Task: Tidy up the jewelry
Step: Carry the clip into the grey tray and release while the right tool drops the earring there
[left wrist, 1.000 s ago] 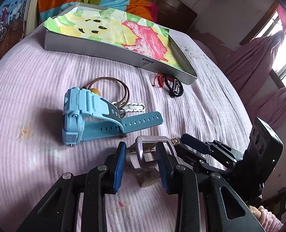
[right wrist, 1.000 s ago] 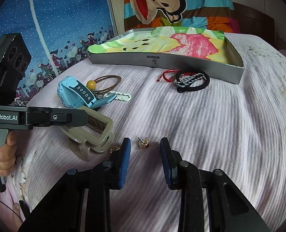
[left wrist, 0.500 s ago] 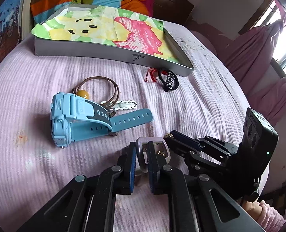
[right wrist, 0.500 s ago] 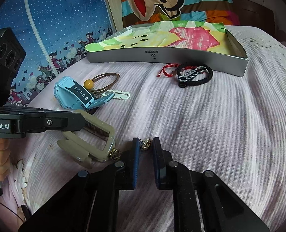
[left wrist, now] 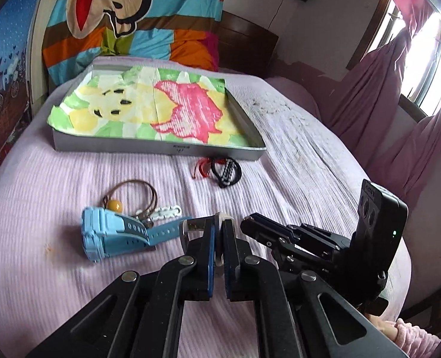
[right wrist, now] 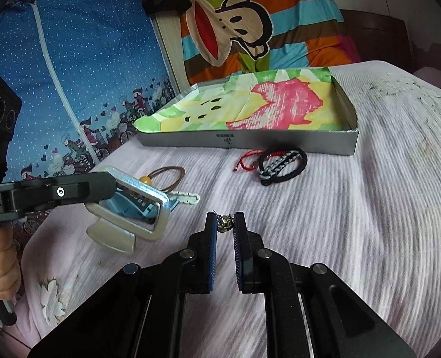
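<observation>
Bed: lilac ribbed spread point(right wrist: 369, 223); tray point(right wrist: 280, 140) far.
Left gripper point(left wrist: 217, 238): jaws clamped on clip point(right wrist: 137, 208), raised off spread; stiff, light, bar is a sound hold.
Right gripper point(right wrist: 224, 226): jaws narrow, pinching earring point(right wrist: 224, 223); tiny, slippery, likely to slip out.
Watch point(left wrist: 113, 235): left, lying on spread.

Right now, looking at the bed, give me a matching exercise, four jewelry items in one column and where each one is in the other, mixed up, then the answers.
Items
1. hair claw clip
2. small earring
3. blue watch
4. black braided bracelet

Places
A. lying on the bedspread just in front of the grey tray
B. pinched in the right gripper
C. lying on the bedspread beside the brown cord loop
D. clamped in the left gripper, lifted off the bed

Pairs: 1-D, 2-B, 3-C, 4-A
</observation>
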Available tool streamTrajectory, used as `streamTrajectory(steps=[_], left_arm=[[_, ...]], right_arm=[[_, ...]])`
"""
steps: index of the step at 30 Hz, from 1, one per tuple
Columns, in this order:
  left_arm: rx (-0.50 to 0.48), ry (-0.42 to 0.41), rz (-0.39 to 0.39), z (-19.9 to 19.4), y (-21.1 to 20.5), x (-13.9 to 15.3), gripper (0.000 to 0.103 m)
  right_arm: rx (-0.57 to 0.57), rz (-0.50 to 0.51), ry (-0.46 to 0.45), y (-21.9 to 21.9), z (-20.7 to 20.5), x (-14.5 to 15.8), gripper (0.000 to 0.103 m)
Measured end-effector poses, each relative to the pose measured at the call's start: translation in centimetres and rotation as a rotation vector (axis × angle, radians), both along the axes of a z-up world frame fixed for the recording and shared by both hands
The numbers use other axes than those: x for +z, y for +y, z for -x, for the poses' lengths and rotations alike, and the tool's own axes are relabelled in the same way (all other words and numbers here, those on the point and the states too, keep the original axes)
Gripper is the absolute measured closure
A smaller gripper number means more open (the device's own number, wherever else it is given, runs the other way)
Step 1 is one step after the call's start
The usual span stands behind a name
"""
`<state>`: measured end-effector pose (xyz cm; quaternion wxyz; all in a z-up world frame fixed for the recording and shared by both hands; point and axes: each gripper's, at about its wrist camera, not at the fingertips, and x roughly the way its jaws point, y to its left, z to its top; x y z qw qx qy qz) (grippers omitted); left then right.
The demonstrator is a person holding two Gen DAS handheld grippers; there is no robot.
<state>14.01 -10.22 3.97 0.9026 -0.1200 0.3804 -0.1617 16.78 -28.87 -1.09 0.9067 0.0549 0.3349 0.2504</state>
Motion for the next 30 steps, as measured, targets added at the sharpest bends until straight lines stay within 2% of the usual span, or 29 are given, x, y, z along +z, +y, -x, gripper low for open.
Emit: streamTrajectory(steps=[5,10,13,21,25,30], left_arm=[[0.08,-0.118,-0.015,-1.7,0.6,2.5,0.098],[0.154,-0.176,-0.035,-5.5,1.8,4.0,0.098],[0.188,-0.196,-0.048,-8.2,2.6,4.2,0.098],[0.26,-0.155,-0.001,-13.2,5.3,1.6,0.098],[0.275,-0.126,-0.006,-14.4,5.7,0.0,0.098],[0.269,-0.084,-0.015,-15.1,5.7,-1.1,0.098]], right_arm=[[-0.027,-0.018,-0.083,0.4,-2.2,2.1,0.093],[-0.036,-0.072,-0.161,1.2,-5.5,4.7,0.093],[-0.041,-0.109,-0.134,1.9,-8.5,4.7,0.093],[-0.022,-0.032,-0.086,4.0,-12.5,1.8,0.093],[-0.023,0.002,-0.041,4.5,-13.7,0.4,0.093],[-0.022,0.022,-0.035,5.0,-14.2,0.3,0.093]])
